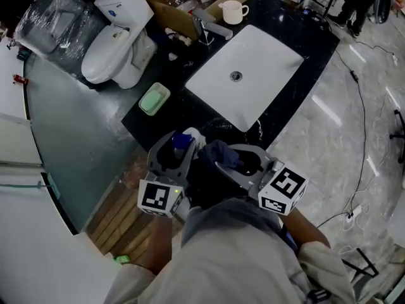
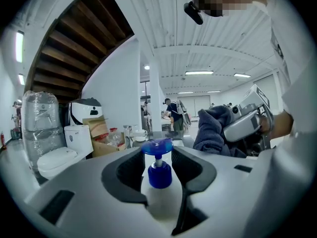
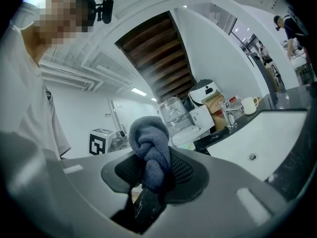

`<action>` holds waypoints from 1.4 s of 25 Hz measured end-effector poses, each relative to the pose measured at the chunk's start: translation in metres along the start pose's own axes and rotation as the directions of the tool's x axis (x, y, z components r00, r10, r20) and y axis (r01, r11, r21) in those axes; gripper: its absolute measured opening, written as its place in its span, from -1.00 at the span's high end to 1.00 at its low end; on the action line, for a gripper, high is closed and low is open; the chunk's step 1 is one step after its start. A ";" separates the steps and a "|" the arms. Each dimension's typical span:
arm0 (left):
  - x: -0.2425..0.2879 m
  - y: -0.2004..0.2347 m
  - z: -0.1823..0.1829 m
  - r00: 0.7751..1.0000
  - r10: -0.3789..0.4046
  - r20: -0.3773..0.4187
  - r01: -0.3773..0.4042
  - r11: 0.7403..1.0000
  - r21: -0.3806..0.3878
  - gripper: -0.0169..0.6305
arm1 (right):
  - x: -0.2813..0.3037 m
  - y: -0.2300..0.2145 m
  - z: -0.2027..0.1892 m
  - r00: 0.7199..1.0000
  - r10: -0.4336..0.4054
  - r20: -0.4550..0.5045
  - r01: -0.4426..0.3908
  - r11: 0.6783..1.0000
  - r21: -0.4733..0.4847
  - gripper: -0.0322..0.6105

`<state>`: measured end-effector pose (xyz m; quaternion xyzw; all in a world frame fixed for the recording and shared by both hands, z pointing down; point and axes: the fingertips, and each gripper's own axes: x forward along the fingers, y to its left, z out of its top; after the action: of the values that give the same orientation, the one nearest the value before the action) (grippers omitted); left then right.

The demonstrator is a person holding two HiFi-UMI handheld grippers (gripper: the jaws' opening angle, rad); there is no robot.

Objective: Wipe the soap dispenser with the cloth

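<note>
Looks like the steady-the-bottle step. The left tool point(image 2: 158, 155) sits spread around the white plastic soap dispenser with the glossy blue pump point(image 2: 159, 175), not squeezing it, at 7 o'clock of the white sink point(image 1: 253, 62). At the dispenser's 3 o'clock the right tool point(image 3: 156, 172) pinches the nubby dark-blue knotted cloth point(image 3: 148, 138). Next, I'd guess: clamp, then rub.

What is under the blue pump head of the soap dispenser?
A blue collar and the soap dispenser's white body, between the open jaws of the left claw. The claw hides the bottle's base.
</note>
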<state>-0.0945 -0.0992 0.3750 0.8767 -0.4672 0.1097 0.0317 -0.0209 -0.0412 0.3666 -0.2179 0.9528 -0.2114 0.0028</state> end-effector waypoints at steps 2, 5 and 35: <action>0.001 0.001 -0.002 1.000 0.000 0.009 0.000 1.000 -0.004 0.47 | 0.001 -0.002 -0.002 1.000 -0.005 -0.002 0.005 1.000 0.006 0.54; -0.001 0.004 -0.002 1.000 0.000 0.030 0.001 0.999 -0.046 0.57 | 0.004 -0.003 -0.007 1.000 -0.011 -0.012 0.011 1.000 0.005 0.54; -0.002 0.037 -0.001 0.995 0.041 0.092 -0.020 0.975 -0.219 0.65 | 0.070 -0.044 -0.021 0.993 -0.073 -0.092 0.061 0.991 -0.120 0.53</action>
<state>-0.1267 -0.1183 0.3740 0.8649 -0.4908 0.0162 0.1036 -0.0683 -0.0979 0.4097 -0.2391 0.9547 -0.1655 -0.0629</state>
